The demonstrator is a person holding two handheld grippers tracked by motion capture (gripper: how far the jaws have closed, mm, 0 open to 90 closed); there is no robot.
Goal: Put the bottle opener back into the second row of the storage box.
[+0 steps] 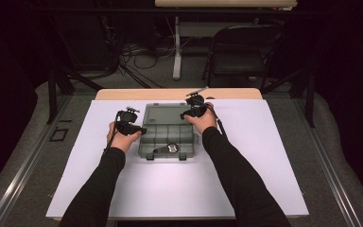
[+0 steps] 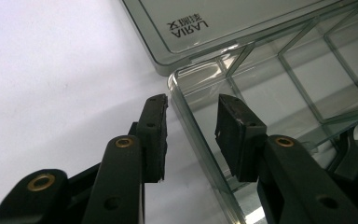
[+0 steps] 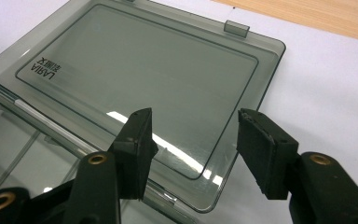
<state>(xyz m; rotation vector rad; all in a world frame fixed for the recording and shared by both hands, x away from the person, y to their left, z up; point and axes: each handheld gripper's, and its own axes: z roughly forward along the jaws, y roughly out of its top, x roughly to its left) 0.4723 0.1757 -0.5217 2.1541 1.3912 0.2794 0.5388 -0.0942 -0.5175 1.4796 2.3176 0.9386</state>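
— Looking at the organiser box (image 1: pixel 166 137), how do you think it will handle?

— I judge it light and stiff, of thin smoky plastic, smooth and a little slippery, and the thin walls could crack under hard squeezing. It lies open in the middle of the white sheet (image 1: pixel 264 156) on the bench (image 1: pixel 123 94), with its lid (image 3: pixel 140 79) folded back flat behind it.

— Where would you take hold?

— At a rim. The left tongs (image 2: pixel 191 135) stand astride the left wall of the tray (image 2: pixel 200 144), one pad outside, one inside, not pressing yet, so I call them released. The right tongs (image 3: pixel 193 144) hover over the near right corner of the lid, also released, with nothing between the pads. For closing, the lid's far edge beside its latch tab (image 3: pixel 237 27) seems best.

— And the count?

— One box, one lid, two front latches on the tray, two tongs. One dark metal tool (image 1: pixel 169 149) lies in a front compartment; what it is I cannot tell.
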